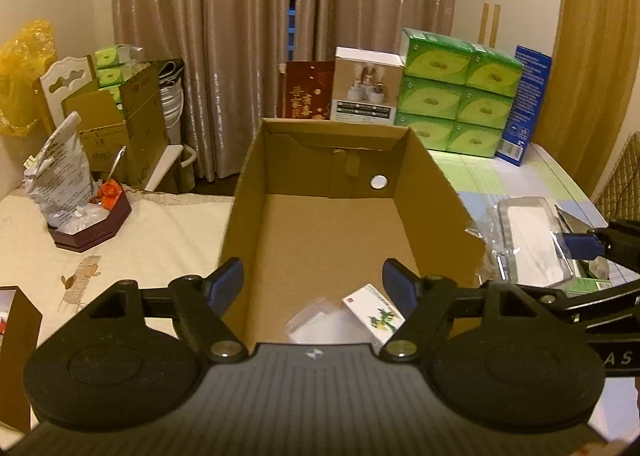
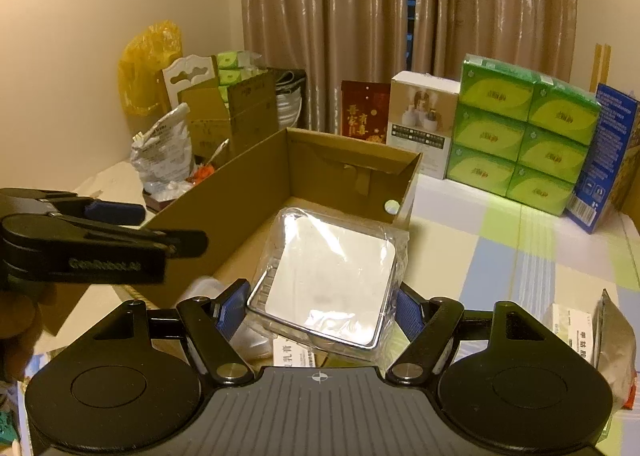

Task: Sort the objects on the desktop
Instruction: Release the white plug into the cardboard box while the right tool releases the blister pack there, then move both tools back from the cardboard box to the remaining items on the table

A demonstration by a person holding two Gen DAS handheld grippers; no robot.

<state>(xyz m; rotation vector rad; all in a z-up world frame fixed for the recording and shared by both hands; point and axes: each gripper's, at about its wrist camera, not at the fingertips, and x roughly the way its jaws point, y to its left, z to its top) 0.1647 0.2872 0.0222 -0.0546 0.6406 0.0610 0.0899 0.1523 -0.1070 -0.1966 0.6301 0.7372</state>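
An open cardboard box (image 1: 256,184) stands on the table before me. My left gripper (image 1: 313,280) hangs open over its near end with nothing between the fingers. Below it, on the box floor, lie a small white carton with a green drawing (image 1: 376,312) and a clear plastic bag (image 1: 320,320). My right gripper (image 2: 322,302) is shut on a clear plastic container with a white insert (image 2: 332,280), held tilted above the box's near right corner (image 2: 404,192). The left wrist view shows the container (image 1: 532,244) just right of the box wall. The left gripper (image 2: 152,226) shows side-on.
A stack of green tissue packs (image 1: 456,92), a blue carton (image 1: 524,104), a white carton (image 1: 366,86) and a red bag (image 1: 306,90) line the far edge. A dark hexagonal box with a silver bag (image 1: 92,224) sits left. A medicine carton (image 2: 572,330) and foil pouch (image 2: 616,340) lie right.
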